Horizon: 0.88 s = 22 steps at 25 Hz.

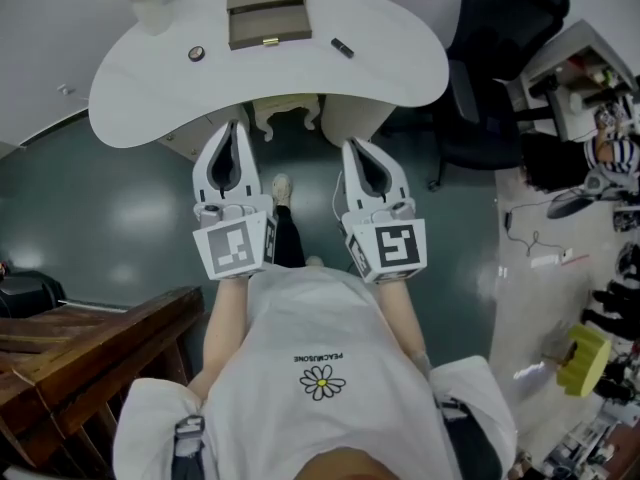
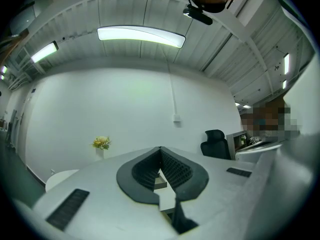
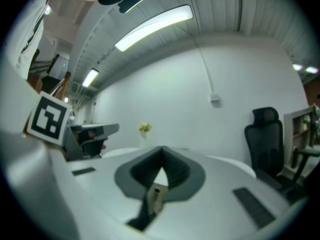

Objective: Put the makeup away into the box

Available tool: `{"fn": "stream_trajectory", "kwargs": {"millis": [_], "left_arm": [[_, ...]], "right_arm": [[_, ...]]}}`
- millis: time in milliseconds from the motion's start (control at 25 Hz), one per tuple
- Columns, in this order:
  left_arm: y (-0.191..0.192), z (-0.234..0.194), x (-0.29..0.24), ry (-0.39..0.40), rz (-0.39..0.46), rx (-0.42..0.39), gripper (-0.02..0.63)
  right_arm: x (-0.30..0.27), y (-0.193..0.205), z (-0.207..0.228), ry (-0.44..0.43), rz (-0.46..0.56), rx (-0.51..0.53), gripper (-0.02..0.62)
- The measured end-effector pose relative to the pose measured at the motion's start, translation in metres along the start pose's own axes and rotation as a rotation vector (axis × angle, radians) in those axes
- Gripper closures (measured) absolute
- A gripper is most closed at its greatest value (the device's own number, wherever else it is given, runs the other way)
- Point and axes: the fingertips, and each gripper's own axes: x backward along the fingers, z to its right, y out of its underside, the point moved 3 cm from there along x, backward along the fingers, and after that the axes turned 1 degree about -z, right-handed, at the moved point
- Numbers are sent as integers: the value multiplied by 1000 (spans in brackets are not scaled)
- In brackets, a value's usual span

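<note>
Hand-held gripper left (image 1: 236,125) and hand-held gripper right (image 1: 351,145): both shut tip to tip, empty, touched nothing, hung short of the worktop (image 1: 400,63). Spotted a round makeup piece (image 1: 196,53) and a slim dark one (image 1: 342,47) flanking the open box (image 1: 265,8). Probably needed jaws opened before arrival, then a square grip.

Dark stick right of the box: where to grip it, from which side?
Probably mid-length, jaws across the narrow width of the dark stick, coming from above with the right gripper. It lies flat and slanted on the table, clear of the box.
</note>
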Motion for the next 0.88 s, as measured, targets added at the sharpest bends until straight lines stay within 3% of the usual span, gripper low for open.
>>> {"fn": "stream_trajectory", "kwargs": {"millis": [880], "left_arm": [[26, -120, -236, 15, -1, 0, 586]], "right_arm": [[-267, -36, 42, 31, -20, 38, 566]]}}
